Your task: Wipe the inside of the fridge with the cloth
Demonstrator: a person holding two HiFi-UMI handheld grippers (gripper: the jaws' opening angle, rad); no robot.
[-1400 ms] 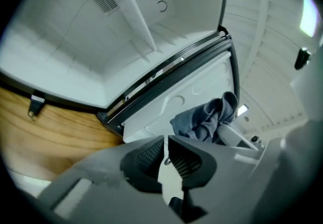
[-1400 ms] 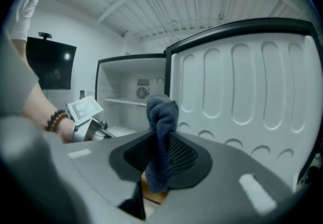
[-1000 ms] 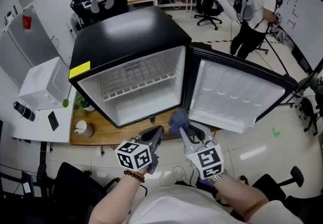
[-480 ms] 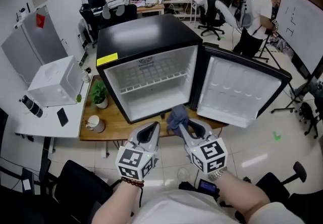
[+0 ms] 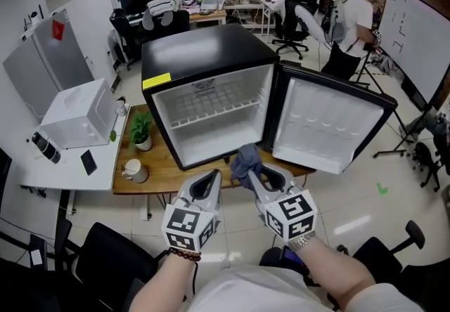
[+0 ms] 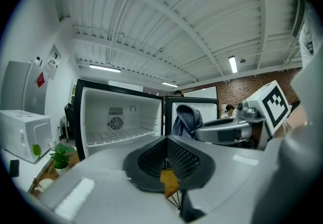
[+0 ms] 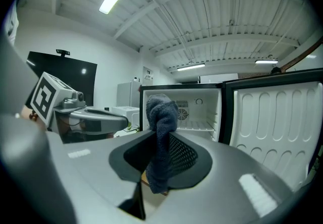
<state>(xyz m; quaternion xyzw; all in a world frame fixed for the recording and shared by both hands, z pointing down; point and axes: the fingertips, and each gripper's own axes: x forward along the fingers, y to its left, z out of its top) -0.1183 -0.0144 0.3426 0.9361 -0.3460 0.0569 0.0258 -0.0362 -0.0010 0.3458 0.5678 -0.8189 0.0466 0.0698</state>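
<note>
Approach step: right hand-held gripper [image 5: 261, 177] pinching cloth [image 5: 246, 160] near open fridge [image 5: 204, 50]; left hand-held gripper [image 5: 210, 180] pressed together, empty. Next: reach cloth onto inner wall.

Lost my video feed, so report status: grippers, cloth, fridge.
Right hand-held gripper shut on cloth; left hand-held gripper shut, empty. Cloth held outside open fridge. Nothing blocks the opening.

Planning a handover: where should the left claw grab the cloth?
Probably best to grab the cloth by its bunched top, which stands clear above the right claw, coming from the left; its lower part is pinched between that claw's jaws.
</note>
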